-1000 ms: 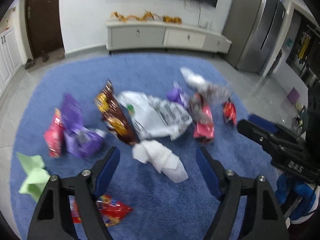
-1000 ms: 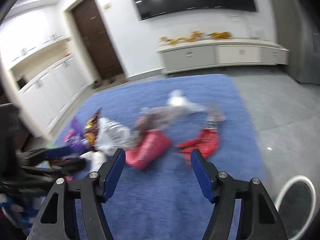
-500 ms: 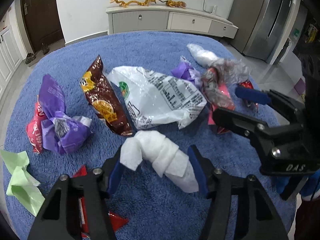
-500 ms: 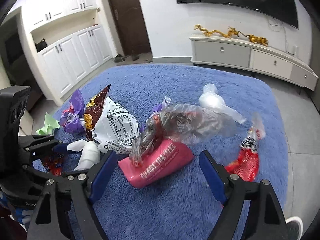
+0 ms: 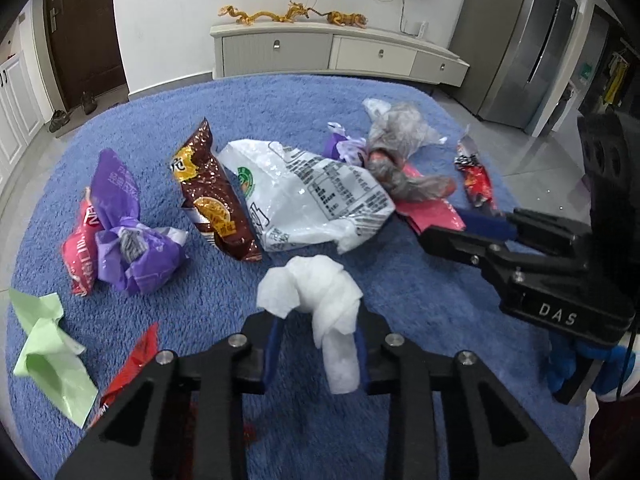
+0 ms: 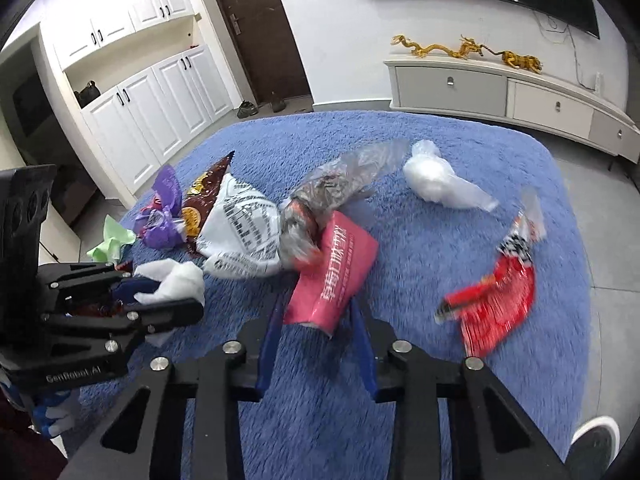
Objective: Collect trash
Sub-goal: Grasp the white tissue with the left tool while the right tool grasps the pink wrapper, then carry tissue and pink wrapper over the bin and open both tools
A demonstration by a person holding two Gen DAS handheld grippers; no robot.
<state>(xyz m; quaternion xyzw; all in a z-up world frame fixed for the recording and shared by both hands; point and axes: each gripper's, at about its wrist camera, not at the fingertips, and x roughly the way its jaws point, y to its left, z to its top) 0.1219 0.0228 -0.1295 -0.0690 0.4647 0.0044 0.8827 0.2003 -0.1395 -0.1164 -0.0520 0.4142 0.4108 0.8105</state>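
The left gripper (image 5: 316,344) is closing its jaws on a crumpled white tissue (image 5: 316,292); the blue pads flank the tissue's lower tail, and the right-hand pad seems pressed against it, though the wad hides the contact itself. The right gripper (image 6: 316,324) is likewise closing, with the near end of a pink packet (image 6: 334,276) between its pads; the packet's bottom edge dips behind the fingers, so how firmly it is pinched is hard to judge.

Both sit low over a blue rug (image 5: 400,288). Just beyond the tissue lie a brown snack bag (image 5: 212,196) and a white printed bag (image 5: 308,196), touching. Left of them rests a purple wrapper (image 5: 128,240), with a green paper (image 5: 44,344) cut by the frame's edge. A clear plastic bag (image 6: 340,184) leans on the pink packet. Farther right, a blurred red wrapper (image 6: 496,304) lies apart, and a white plastic bag (image 6: 436,184) behind it.
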